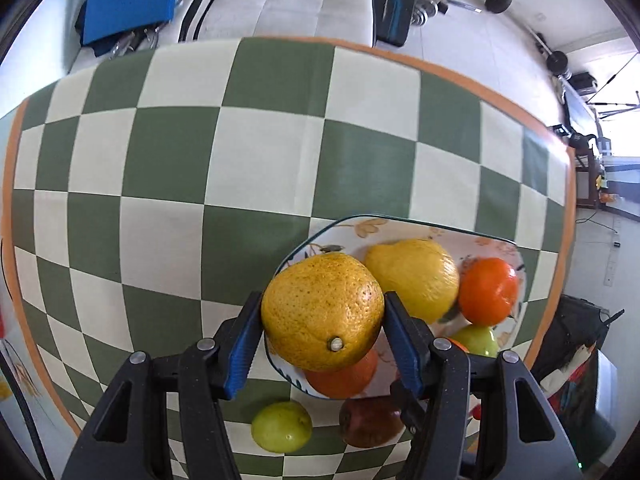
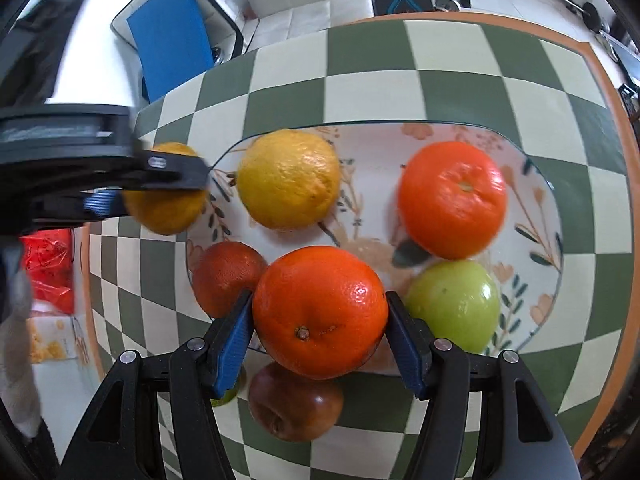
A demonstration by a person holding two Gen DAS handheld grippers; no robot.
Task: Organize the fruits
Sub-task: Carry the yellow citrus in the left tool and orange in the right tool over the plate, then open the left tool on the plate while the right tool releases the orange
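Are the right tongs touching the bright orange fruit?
Touching. The right wrist view shows both blue pads of the right tongs pressed against the orange.

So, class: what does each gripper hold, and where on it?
Left gripper: speckled yellow-orange citrus fruit, fingers on its opposite sides. Right gripper: bright orange round mandarin, likewise gripped across its sides.

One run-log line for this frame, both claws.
left claw: shut on speckled yellow-orange citrus | right claw: shut on bright orange mandarin | both over floral plate
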